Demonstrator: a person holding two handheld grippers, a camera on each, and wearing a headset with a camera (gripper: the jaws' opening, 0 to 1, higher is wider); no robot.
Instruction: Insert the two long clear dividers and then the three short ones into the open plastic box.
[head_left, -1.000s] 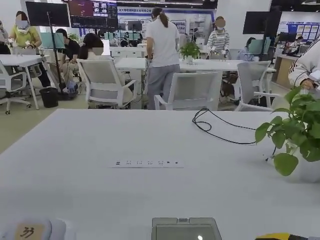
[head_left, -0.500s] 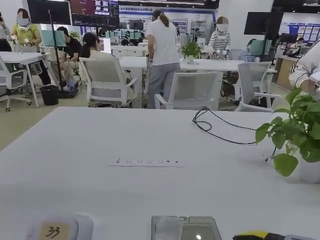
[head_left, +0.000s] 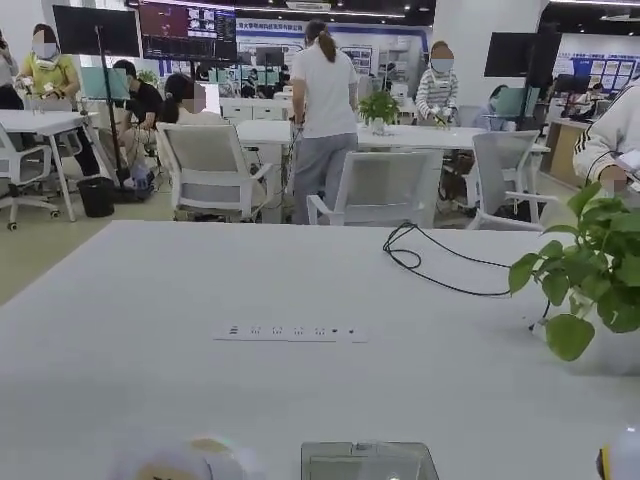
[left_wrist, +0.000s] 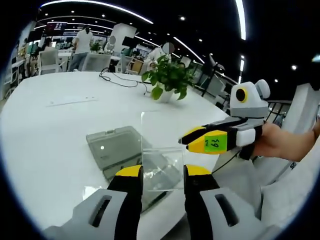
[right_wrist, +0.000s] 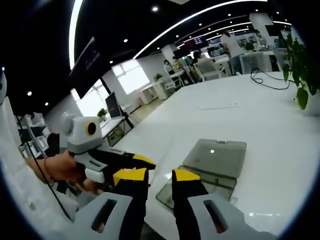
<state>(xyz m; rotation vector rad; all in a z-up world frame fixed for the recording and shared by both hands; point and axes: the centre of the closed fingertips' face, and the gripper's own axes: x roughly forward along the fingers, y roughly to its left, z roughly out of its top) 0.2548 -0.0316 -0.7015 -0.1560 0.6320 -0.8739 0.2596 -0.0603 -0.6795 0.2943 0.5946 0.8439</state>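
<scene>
The open plastic box (left_wrist: 112, 147) lies on the white table near its front edge, smoky clear, lid folded back; it also shows as box (right_wrist: 215, 157) and box lid (head_left: 370, 460). A clear divider (left_wrist: 161, 145) stands upright over the box. Its lower part sits between the jaws of my left gripper (left_wrist: 163, 172), which fit its width. My right gripper (left_wrist: 192, 140) comes in from the right, its tips by the divider's right edge. In its own view my right gripper (right_wrist: 159, 176) hangs above the box with a gap between its jaws and my left gripper (right_wrist: 142, 161) beside it.
A potted plant (head_left: 590, 275) stands at the table's right side, with a black cable (head_left: 430, 265) looped behind it. A flat socket strip (head_left: 290, 332) is set in the table's middle. Chairs, desks and people fill the room beyond the far edge.
The head view has shifted a little. The gripper parts at its bottom edge have sunk lower and blurred; the labelled one on the left has moved right.
</scene>
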